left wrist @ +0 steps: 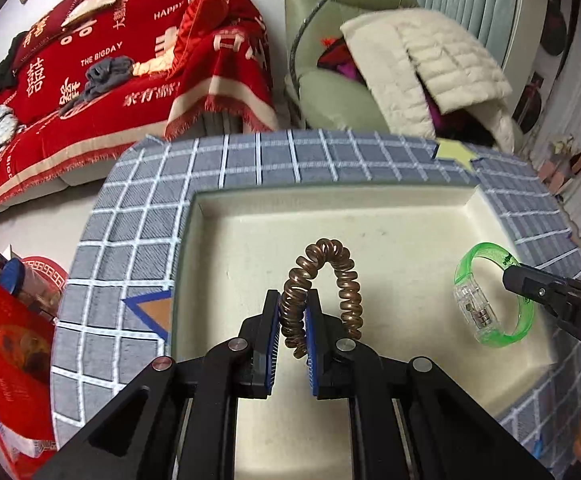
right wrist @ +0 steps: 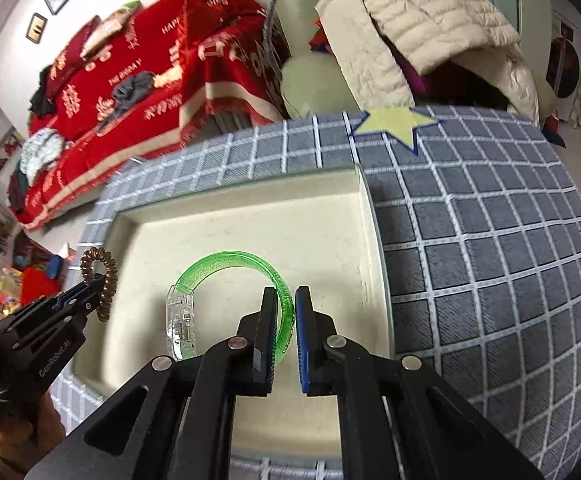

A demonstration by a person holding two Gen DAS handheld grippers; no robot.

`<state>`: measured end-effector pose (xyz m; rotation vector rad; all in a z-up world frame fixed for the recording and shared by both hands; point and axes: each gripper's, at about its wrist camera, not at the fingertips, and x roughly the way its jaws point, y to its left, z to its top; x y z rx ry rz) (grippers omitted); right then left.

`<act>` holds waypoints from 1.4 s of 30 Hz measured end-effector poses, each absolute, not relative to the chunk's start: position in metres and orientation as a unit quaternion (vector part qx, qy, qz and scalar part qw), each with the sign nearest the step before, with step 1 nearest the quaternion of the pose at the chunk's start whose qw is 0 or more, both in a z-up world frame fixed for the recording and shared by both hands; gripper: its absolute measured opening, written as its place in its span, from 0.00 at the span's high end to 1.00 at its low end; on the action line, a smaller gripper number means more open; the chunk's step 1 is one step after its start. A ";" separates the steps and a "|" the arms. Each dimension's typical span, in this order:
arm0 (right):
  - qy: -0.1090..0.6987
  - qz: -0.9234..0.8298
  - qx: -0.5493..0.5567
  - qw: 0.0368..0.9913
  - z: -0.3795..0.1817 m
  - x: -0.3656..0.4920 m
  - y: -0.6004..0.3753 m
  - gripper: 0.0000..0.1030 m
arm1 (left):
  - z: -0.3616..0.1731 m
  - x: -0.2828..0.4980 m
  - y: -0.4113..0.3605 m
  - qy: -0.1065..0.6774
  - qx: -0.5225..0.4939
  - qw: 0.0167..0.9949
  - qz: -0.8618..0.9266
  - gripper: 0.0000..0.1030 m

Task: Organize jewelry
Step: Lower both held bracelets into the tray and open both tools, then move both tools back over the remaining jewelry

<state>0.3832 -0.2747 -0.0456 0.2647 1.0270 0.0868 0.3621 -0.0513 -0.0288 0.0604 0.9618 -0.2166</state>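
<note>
My left gripper [left wrist: 293, 312] is shut on a brown spiral coil bracelet [left wrist: 322, 276] and holds it above the cream tray [left wrist: 226, 264]; the coil loops up and hangs down on the right of the fingers. It also shows in the right wrist view [right wrist: 104, 272] at the left, in the left gripper [right wrist: 92, 284]. My right gripper [right wrist: 285, 312] is shut on the band of a green translucent bracelet [right wrist: 226, 264] with a clear plastic clasp, over the tray [right wrist: 330, 216]. In the left wrist view the green bracelet [left wrist: 486, 252] sits at the right, pinched by the right gripper [left wrist: 510, 276].
The tray lies on a grey checked cloth [right wrist: 490, 260] with a yellow star patch [right wrist: 398, 122]. Behind are a red blanket-covered sofa [left wrist: 130, 72] and a green armchair with a white jacket [left wrist: 430, 64]. Red packets [left wrist: 6, 344] lie at the left.
</note>
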 end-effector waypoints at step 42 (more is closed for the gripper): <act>0.395 0.075 0.210 0.891 0.002 0.244 -0.298 0.15 | 0.000 0.226 0.016 0.423 0.034 0.902 -0.076 0.00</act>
